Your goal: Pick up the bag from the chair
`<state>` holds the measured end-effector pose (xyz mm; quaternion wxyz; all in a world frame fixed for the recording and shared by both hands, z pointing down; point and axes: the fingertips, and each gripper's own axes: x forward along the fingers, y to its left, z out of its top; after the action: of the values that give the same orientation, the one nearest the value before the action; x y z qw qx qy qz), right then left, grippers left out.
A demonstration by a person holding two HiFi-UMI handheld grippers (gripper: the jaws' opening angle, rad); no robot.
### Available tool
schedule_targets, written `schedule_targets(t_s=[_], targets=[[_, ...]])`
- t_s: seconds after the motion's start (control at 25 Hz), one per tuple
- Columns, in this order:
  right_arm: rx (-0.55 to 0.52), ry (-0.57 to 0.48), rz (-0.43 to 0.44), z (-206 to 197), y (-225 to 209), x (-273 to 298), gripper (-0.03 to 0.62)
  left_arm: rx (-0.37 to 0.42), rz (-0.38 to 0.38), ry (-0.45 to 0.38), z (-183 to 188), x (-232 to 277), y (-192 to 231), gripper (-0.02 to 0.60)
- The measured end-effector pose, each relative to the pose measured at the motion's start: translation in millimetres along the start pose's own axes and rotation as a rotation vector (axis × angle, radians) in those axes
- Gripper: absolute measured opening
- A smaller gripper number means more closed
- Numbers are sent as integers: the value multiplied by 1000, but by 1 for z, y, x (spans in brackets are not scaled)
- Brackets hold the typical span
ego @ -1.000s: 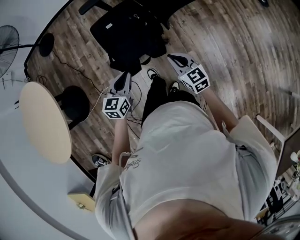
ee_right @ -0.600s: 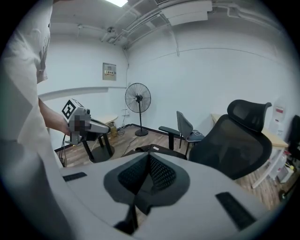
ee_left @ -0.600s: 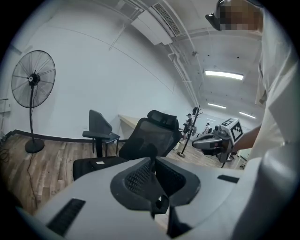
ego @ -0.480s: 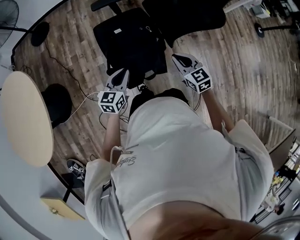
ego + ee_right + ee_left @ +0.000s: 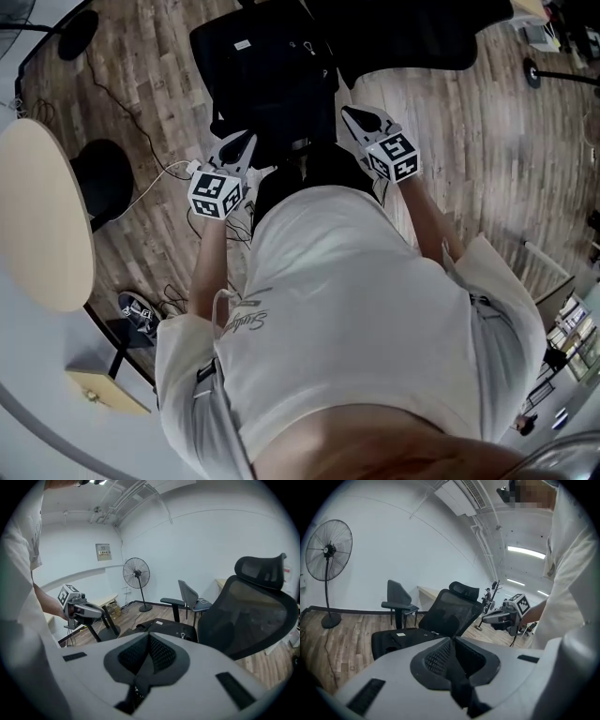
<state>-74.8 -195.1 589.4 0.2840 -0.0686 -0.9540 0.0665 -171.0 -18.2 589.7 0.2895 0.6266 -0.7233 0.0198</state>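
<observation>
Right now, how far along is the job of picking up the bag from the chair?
Done: the left hand-held gripper and right hand-held gripper are at the front of the chair. In hand: nothing; both are shut and empty, and the bag lies on the seat, not gripped. Left: open a gripper, grip the bag, lift it.

The floor point(image 5: 487, 141) was matt, grainy wood plank. The bag point(image 5: 267, 80) looked like dull black cloth — soft, unglossed — on a chair point(image 5: 253, 616) with an open black mesh back. The left gripper point(image 5: 246, 143) and right gripper point(image 5: 351, 115) had smooth pale plastic shells and ribbed dark fingers point(image 5: 436, 656).
</observation>
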Motion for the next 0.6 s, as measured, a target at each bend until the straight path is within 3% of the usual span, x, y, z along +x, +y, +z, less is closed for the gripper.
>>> schedule_targets(t_s=[0.16, 0.44, 0.6], targets=[[19, 35, 79, -20, -11, 8, -6, -79, 6, 60, -23, 15, -7, 40], [-74, 148, 229, -72, -26, 35, -6, -204, 154, 122, -56, 19, 4, 40], [-44, 225, 335, -110, -24, 43, 14, -261, 205, 174, -80, 15, 5, 40]])
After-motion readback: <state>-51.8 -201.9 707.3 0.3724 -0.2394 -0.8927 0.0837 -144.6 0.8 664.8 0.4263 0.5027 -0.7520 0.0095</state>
